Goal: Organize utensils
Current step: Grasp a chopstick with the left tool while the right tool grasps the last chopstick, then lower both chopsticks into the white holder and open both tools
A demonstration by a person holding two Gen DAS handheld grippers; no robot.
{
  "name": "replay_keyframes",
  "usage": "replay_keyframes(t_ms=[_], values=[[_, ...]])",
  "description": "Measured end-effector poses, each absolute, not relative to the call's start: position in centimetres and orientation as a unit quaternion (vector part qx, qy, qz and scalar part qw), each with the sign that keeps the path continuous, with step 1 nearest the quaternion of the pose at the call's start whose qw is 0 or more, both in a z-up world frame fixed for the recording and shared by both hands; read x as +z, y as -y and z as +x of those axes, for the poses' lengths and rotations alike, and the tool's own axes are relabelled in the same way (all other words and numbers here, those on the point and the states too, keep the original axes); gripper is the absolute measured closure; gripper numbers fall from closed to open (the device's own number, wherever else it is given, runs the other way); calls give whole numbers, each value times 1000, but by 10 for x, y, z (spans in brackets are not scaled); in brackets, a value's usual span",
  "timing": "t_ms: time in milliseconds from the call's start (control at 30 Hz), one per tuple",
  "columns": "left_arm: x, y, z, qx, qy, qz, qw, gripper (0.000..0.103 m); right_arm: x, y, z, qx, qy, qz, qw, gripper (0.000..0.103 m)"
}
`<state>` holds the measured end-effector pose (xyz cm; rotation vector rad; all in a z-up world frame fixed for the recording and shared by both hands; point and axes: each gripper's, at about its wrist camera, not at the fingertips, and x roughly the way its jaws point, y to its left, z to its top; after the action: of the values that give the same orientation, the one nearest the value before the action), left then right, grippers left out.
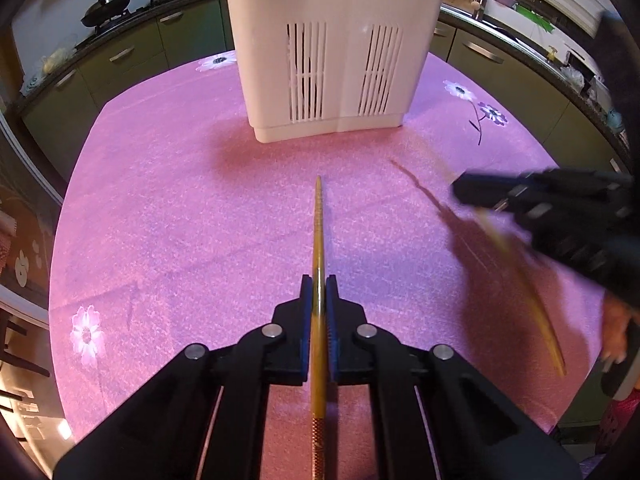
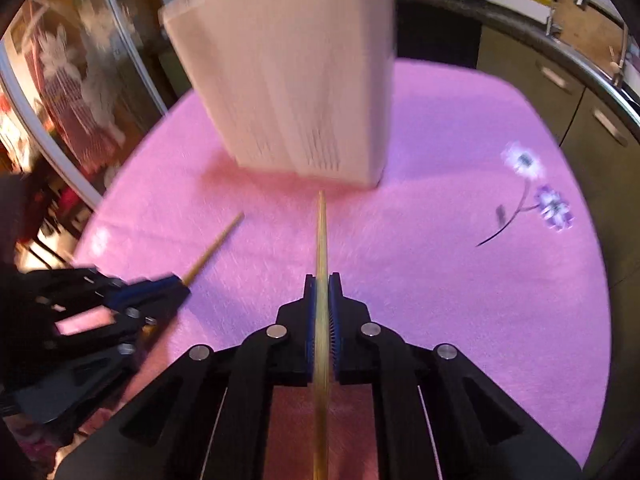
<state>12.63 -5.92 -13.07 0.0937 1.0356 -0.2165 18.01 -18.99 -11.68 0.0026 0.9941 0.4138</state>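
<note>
Chopsticks: left gripper (image 1: 319, 292) clamped on one gold chopstick (image 1: 318, 240), right gripper (image 2: 322, 292) clamped on the other chopstick (image 2: 321, 236), both mid-shaft over the pink tablecloth (image 1: 180, 208) facing the white holder (image 1: 332, 40); likely light, rigid, slick, so grip mid-shaft.

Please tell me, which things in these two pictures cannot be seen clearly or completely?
- White utensil holder: top cut off by the frame edge in the left wrist view; motion-blurred in the right wrist view, so its contents stay unknown.
- Right gripper and its chopstick: blurred in the left wrist view.
- Left chopstick: rear end hidden by the lower edge.
</note>
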Motion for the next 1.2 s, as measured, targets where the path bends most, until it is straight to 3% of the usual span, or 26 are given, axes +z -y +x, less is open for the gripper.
replay_keyframes(t_ms=[267,667,1000,1200], values=[[-74,60,115,-124,-439,44,889,97,-29,237,155,240,-380,71,891,96],[43,64,104,-179,-337,29,924,97,87,253,140,265,-257,74,926,96],[136,77,125,-166,-244,51,954,97,172,240,177,258,-164,89,948,96],[154,87,153,-129,-206,57,968,97,186,219,217,219,-132,74,964,96]])
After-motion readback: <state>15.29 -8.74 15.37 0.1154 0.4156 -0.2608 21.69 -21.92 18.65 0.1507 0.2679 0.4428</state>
